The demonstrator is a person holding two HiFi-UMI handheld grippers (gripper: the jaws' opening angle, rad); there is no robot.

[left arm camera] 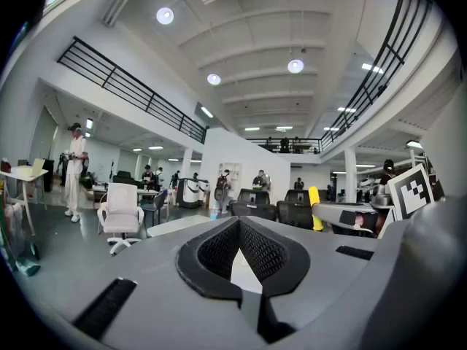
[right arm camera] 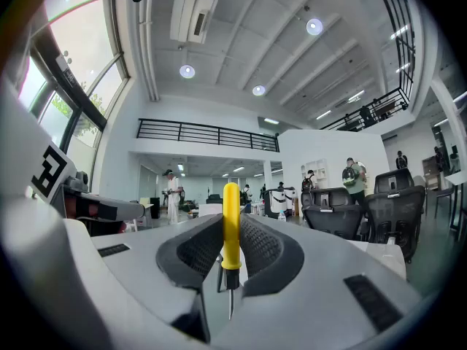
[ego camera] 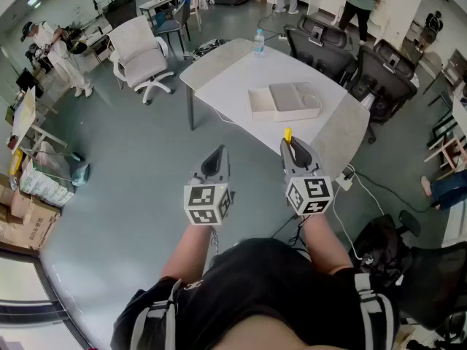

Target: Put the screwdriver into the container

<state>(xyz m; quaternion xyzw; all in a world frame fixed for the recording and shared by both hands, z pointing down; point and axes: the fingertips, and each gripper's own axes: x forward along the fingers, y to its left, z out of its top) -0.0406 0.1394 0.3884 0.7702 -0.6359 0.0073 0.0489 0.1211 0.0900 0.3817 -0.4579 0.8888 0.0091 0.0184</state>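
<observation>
My right gripper [ego camera: 290, 146] is shut on a screwdriver [ego camera: 288, 135] with a yellow handle, which stands upright between the jaws with its metal tip pointing back toward me. In the right gripper view the screwdriver [right arm camera: 231, 224] fills the gap of the right gripper [right arm camera: 232, 214]. The container [ego camera: 295, 100], a shallow beige tray, lies on the white table [ego camera: 226, 75] ahead, with a flat white box [ego camera: 261, 103] beside it. Both grippers hover over the floor, short of the table's near edge. The left gripper [ego camera: 220, 152] is shut and holds nothing; its jaws meet at the tip [left arm camera: 238, 222].
A water bottle [ego camera: 258, 42] stands at the table's far edge. Black office chairs [ego camera: 383, 75] crowd the table's right side and a white chair [ego camera: 139, 53] sits to its left. Cables and a power strip [ego camera: 344, 181] lie on the floor near my right gripper. People stand at the room's edges.
</observation>
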